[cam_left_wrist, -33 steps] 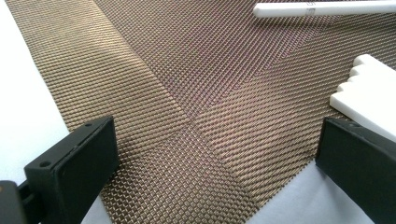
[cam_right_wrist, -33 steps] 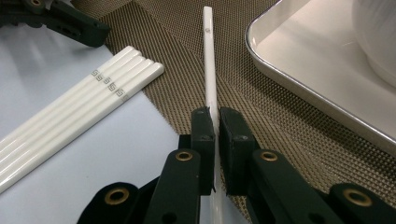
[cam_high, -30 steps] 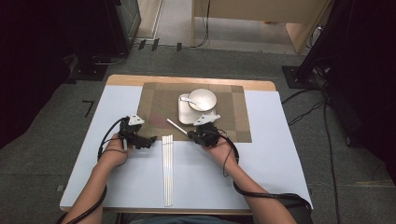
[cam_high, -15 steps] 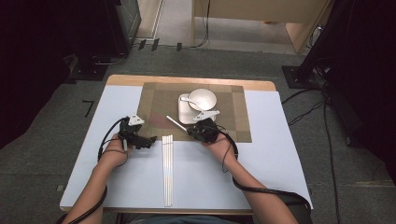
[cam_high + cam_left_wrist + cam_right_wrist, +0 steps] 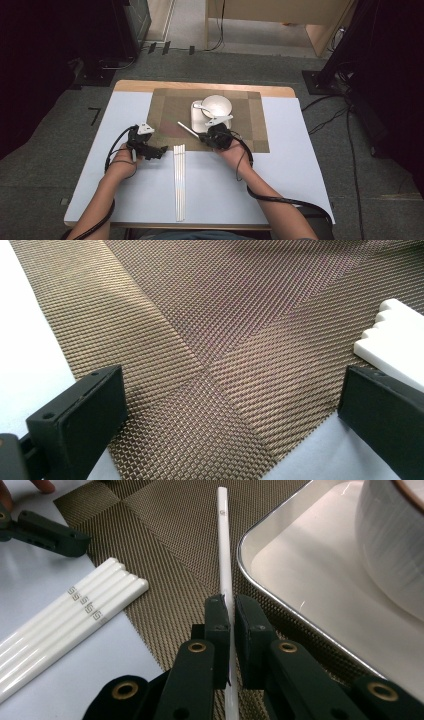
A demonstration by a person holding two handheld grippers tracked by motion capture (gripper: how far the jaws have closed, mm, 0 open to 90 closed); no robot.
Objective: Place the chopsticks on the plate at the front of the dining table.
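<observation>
Two tongs in play. My right tongs are clenched on one white chopstick, jaws pinching it near its lower end; the stick runs up and away from the jaws over the brown woven placemat, just beside the rounded corner of the metal tray, apart from its rim. In the high view the same right tongs sit at the near edge of the tray, with the chopstick slanting out to the left over the placemat. White bowl sits on the tray, a spoon leaning in it; in the right gripper view the bowl wall is at the upper right.

My left tongs are released, jaws wide apart and nothing between them; in the left gripper view they hover low over the placemat corner, with the ends of the white chopstick bundle just beyond the right-hand jaw, not touching as far as I can tell. In the right gripper view the bundle of four white chopsticks lies side by side on the pale blue worktop, tips just reaching the placemat edge, well apart from the held stick. High view: bundle lies lengthwise on the worktop between my two forearms, left tongs just to its left
</observation>
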